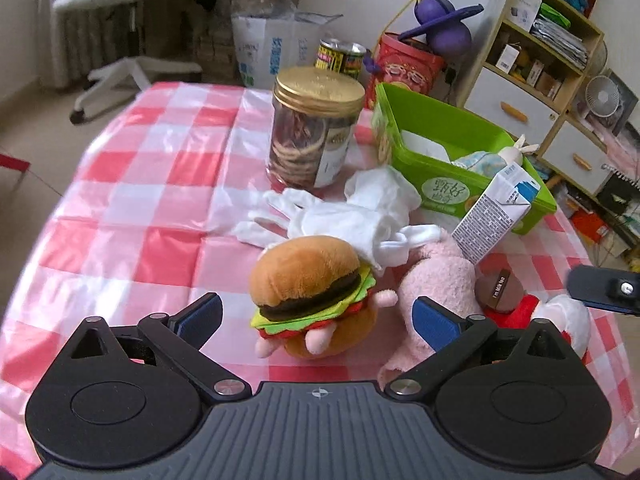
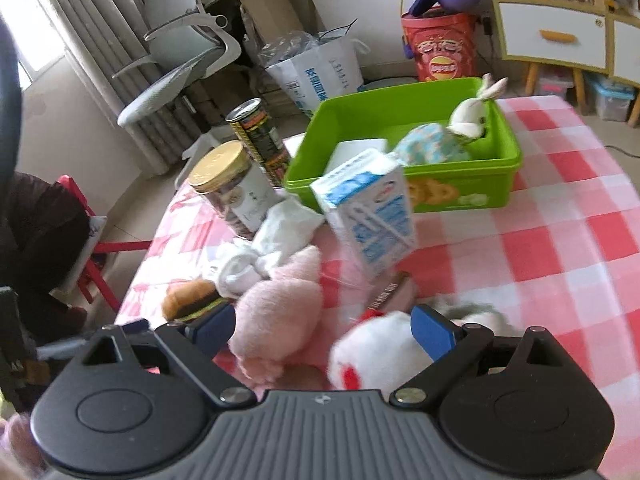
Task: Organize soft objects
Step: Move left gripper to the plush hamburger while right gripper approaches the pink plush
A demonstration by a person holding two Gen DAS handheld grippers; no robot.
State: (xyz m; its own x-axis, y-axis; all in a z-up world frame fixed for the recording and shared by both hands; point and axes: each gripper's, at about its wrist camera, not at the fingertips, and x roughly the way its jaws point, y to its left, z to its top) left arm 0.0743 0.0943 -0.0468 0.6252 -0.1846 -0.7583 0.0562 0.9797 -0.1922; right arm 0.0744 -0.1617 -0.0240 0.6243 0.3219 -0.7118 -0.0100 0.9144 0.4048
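A plush hamburger [image 1: 312,300] lies on the checked tablecloth between the open fingers of my left gripper [image 1: 320,316], apart from both pads. A pink plush [image 1: 436,280] lies to its right, with white gloves [image 1: 344,216] behind. In the right wrist view my right gripper [image 2: 322,330] is open over the pink plush [image 2: 280,316] and a white and red plush [image 2: 380,356]; neither is gripped. The green bin [image 2: 460,192] holds a small white rabbit [image 2: 472,112] and a patterned soft item [image 2: 428,146].
A milk carton [image 2: 368,220] stands tilted before the bin. A gold-lidded cookie jar [image 1: 316,132] and a dark can [image 2: 260,140] stand at the back. A brown tag [image 1: 500,284] lies by the pink plush. The green bin [image 1: 460,152] sits at the right.
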